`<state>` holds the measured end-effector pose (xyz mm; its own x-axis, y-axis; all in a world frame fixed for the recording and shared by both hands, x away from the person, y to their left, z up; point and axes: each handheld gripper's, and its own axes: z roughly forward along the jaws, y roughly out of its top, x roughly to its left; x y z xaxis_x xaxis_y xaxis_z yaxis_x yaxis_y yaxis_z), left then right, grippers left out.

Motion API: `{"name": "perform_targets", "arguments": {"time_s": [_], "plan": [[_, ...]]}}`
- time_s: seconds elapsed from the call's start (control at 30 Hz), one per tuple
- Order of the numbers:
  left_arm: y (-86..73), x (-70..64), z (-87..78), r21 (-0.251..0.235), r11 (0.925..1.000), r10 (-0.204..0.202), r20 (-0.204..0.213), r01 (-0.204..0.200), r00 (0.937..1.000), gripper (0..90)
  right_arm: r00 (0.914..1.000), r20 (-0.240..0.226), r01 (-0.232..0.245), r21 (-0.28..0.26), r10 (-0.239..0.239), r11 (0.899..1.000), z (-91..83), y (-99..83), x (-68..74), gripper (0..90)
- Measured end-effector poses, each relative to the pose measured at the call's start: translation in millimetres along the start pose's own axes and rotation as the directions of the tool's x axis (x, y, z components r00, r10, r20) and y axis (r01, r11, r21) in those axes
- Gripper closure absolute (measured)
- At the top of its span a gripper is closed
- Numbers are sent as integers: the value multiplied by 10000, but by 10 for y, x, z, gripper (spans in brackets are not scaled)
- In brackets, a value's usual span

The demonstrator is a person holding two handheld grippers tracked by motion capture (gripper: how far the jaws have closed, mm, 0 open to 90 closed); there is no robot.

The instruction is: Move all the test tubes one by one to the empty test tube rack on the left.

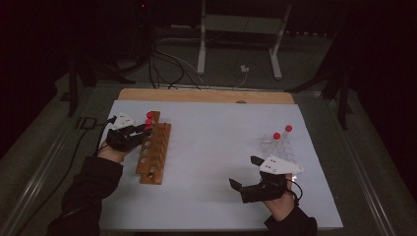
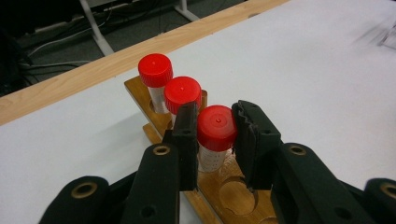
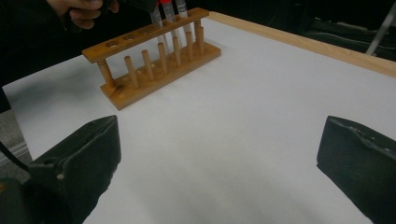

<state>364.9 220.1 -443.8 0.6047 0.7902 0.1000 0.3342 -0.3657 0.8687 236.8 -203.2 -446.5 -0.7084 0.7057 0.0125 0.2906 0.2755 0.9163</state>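
The desk (image 1: pixel 211 147) carries a wooden rack (image 1: pixel 153 152) near its left edge, long axis running front to back. Three red-capped tubes stand upright in the rack's far holes; the nearer holes are vacant. The left gripper (image 2: pixel 215 140) stands at the third tube (image 2: pixel 215 135), jaws flanking its cap (image 2: pixel 216 127), touching or all but touching it; a firm grip cannot be confirmed. Two spare tubes (image 1: pixel 280 140) lie toward the right edge. The right gripper (image 1: pixel 246 172), jaws spread wide and empty, hovers near the front right, nearer to these. The desk between is unobstructed.
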Motion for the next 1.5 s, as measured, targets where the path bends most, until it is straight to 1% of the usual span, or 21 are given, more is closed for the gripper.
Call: {"name": "perform_targets", "arguments": {"time_s": [0.13, 0.23, 0.4, 0.5, 0.53, 0.6, 0.67, 0.73, 0.8, 0.83, 0.9, 0.93, 0.97, 1.03, 1.1, 1.23, 1.27, 1.37, 1.4, 1.47, 1.5], "plan": [[2, -12, 12, 217, 9997, 57, -12, -56, 10000, 695, 10000, -22, -48, -83, 48, 10000, -9, 5, -5, 0], [-23, -51, 30, 361, 9991, 224, -11, -223, 9997, 578, 10000, -20, -31, -99, 31, 9999, -13, 4, -6, 0], [-7, -58, -49, 218, 9998, -37, 29, 36, 10000, 327, 10000, -26, -80, -135, 80, 9999, -22, 9, -17, 0], [11, -105, -131, 122, 9999, -55, 257, 52, 9997, 163, 10000, 1, -90, -174, 90, 9998, -34, 16, -26, 0], [14, -130, -162, 103, 9999, -51, 349, 48, 9994, 153, 9999, 12, -109, -194, 109, 9998, -42, 20, -32, 0], [12, -177, -212, 11, 10000, -49, 597, 48, 9982, 77, 9999, 75, -85, -252, 87, 9996, -59, 30, -48, 0], [-1, -244, -279, -150, 9999, -39, 978, 54, 9952, 27, 9998, 62, -209, -365, 211, 9991, -91, 48, -86, 0], [-17, -306, -340, -338, 9994, 17, 1233, 25, 9924, 22, 9994, 95, -316, -500, 321, 9983, -129, 69, -131, 0], [-34, -361, -396, -550, 9985, 68, 1575, 19, 9875, 20, 9991, 277, -318, -653, 336, 9974, -181, 96, -177, 0], [-39, -382, -412, -575, 9983, 54, 1641, 41, 9864, 20, 9986, 386, -340, -712, 368, 9969, -210, 110, -204, 0], [-56, -431, -453, -747, 9972, 131, 1952, 15, 9807, 20, 9974, 541, -421, -864, 469, 9954, -262, 134, -258, 0], [-67, -462, -476, -855, 9963, 183, 1991, -12, 9798, 20, 9964, 693, -422, -940, 489, 9947, -292, 145, -294, 0], [-74, -477, -491, -921, 9957, 162, 2186, 41, 9757, 20, 9947, 847, -490, -1033, 579, 9934, -327, 157, -337, 0], [-89, -512, -516, -1063, 9943, 180, 2315, 69, 9727, 20, 9915, 1120, -535, -1122, 661, 9922, -378, 172, -411, 0], [-103, -539, -535, -1192, 9928, 199, 2529, 107, 9673, 20, 9882, 1329, -615, -1106, 761, 9920, -425, 186, -495, 0], [-131, -595, -541, -1190, 9929, 309, 2630, 7, 9643, 20, 9797, 1799, -702, -1085, 891, 9916, -514, 203, -673, 0], [-136, -602, -543, -1189, 9929, 318, 2720, 8, 9618, 20, 9776, 1901, -703, -1083, 901, 9916, -527, 202, -715, 0], [-140, -623, -556, -1256, 9921, 360, 2778, -9, 9600, 20, 9751, 1976, -815, -1022, 1006, 9914, -524, 194, -828, 0], [-140, -631, -558, -1259, 9920, 365, 2737, -18, 9611, 20, 9745, 1971, -883, -1017, 1071, 9909, -510, 188, -864, 0], [-142, -643, -557, -1249, 9922, 382, 2825, -27, 9585, 20, 9741, 1949, -963, -1012, 1146, 9902, -477, 165, -932, 0], [-143, -649, -553, -1242, 9923, 395, 2800, -46, 9592, 20, 9730, 2000, -983, -928, 1153, 9908, -453, 153, -964, 0]]}}
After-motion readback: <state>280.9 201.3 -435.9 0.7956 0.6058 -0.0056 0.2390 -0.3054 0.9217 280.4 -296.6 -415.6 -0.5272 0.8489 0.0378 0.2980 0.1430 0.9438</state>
